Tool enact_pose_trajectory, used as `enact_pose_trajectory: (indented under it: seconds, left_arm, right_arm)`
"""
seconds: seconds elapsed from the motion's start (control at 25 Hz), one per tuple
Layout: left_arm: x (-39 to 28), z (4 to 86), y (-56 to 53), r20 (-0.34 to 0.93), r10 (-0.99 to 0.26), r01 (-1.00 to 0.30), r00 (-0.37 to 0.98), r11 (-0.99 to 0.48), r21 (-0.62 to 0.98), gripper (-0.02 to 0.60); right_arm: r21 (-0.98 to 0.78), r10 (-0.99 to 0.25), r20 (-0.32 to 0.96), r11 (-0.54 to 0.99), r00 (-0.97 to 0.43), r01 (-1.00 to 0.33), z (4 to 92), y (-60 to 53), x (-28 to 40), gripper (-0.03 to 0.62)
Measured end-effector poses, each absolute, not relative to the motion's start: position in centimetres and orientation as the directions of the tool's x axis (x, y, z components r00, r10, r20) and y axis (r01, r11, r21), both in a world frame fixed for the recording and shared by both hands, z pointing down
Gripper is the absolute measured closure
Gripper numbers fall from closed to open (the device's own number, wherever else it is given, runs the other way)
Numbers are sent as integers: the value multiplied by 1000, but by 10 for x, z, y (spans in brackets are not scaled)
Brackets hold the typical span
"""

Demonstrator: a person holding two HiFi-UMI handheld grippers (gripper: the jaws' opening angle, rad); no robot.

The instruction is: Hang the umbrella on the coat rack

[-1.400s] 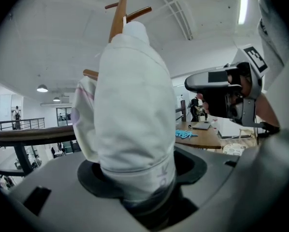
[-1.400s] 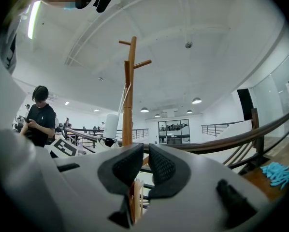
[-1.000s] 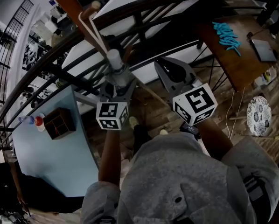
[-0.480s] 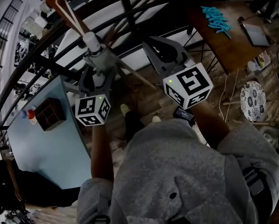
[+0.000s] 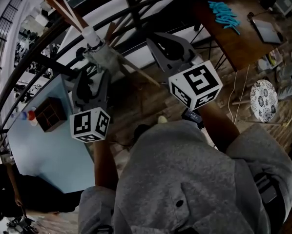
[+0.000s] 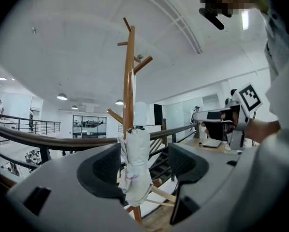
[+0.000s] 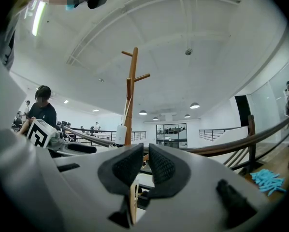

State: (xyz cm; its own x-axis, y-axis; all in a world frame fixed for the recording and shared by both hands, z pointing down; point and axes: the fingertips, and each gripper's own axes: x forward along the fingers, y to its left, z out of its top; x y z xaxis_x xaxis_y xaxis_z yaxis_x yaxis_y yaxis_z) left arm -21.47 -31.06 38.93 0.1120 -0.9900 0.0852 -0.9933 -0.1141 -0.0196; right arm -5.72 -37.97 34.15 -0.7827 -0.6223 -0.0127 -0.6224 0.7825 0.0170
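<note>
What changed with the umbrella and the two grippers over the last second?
The left gripper let go of the umbrella. Its jaws, closed on it a second ago, now stand apart, and it has drawn back toward the person. The umbrella is left hanging by its strap on the coat rack. The right gripper stayed empty alongside, its jaws nearly together.
</note>
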Motion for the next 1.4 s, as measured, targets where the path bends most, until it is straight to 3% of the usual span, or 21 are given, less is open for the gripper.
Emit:
enact_pose_trajectory:
  seconds: [0.2, 0.4, 1.4]
  left_arm:
    - [-216, 361, -298, 41, -999, -999, 31, -32, -43, 467]
    - [-222, 347, -282, 36, -999, -998, -37, 35, -54, 555]
    - [-220, 341, -133, 71, -995, -997, -67, 65, -40, 566]
  right_arm:
    - [9, -623, -6, 782, -782, -623, 343, -375, -58, 548]
    - [10, -614, 2, 789, -789, -614, 345, -364, -68, 548]
    - [31, -588, 36, 809, -808, -587, 347, -219, -87, 548]
